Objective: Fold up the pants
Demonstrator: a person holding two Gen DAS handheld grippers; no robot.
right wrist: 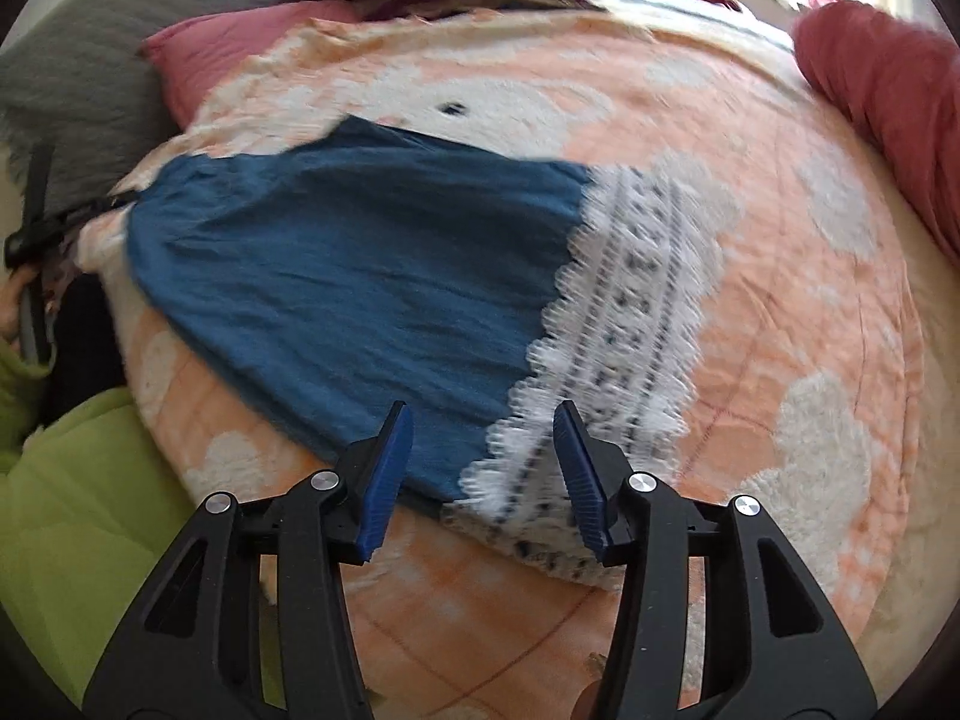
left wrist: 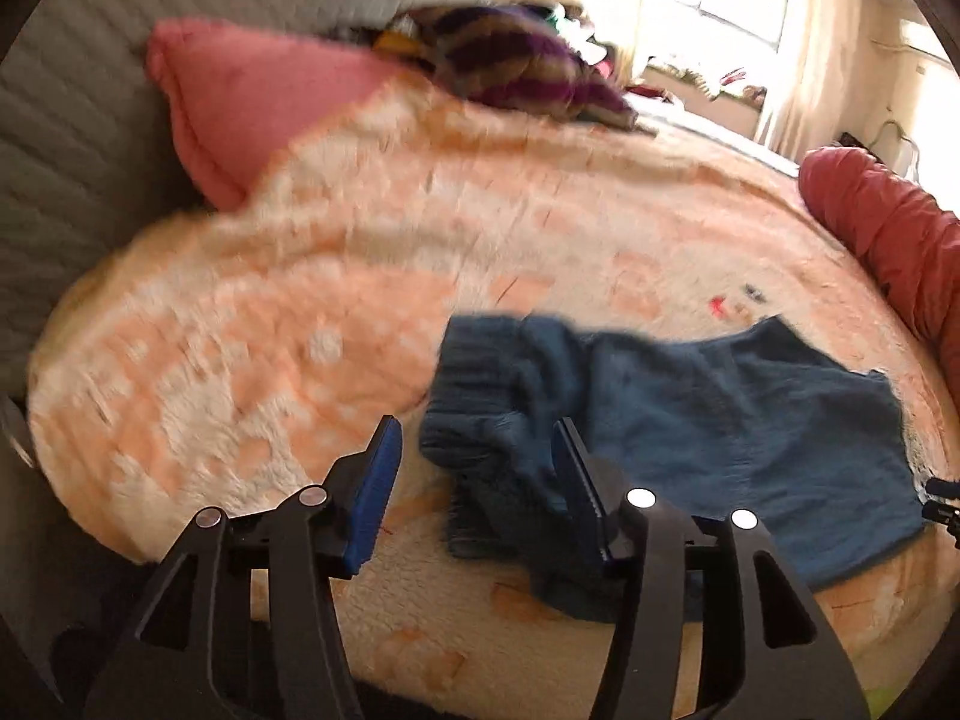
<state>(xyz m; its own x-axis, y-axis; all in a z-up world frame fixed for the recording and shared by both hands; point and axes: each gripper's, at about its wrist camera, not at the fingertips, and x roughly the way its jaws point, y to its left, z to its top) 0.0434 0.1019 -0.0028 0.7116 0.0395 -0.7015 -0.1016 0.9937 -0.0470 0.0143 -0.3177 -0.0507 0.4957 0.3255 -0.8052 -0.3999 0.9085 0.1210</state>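
Observation:
Blue pants [left wrist: 720,438] with a white lace hem lie flat on an orange and white blanket [left wrist: 270,360]. In the left wrist view the ribbed, bunched waistband end [left wrist: 480,396] lies just beyond my left gripper [left wrist: 480,450], which is open and empty above it. In the right wrist view the pants [right wrist: 360,276] spread out, and the lace hem [right wrist: 630,330] runs toward my right gripper [right wrist: 483,438]. That gripper is open and empty, its jaws straddling the hem's near corner just above the cloth.
A pink pillow [left wrist: 240,102] and a striped purple cushion [left wrist: 516,60] lie at the head of the bed by a grey headboard [left wrist: 78,138]. A red bolster [left wrist: 888,228] lines the right side. A green sleeve [right wrist: 72,510] shows at the near left.

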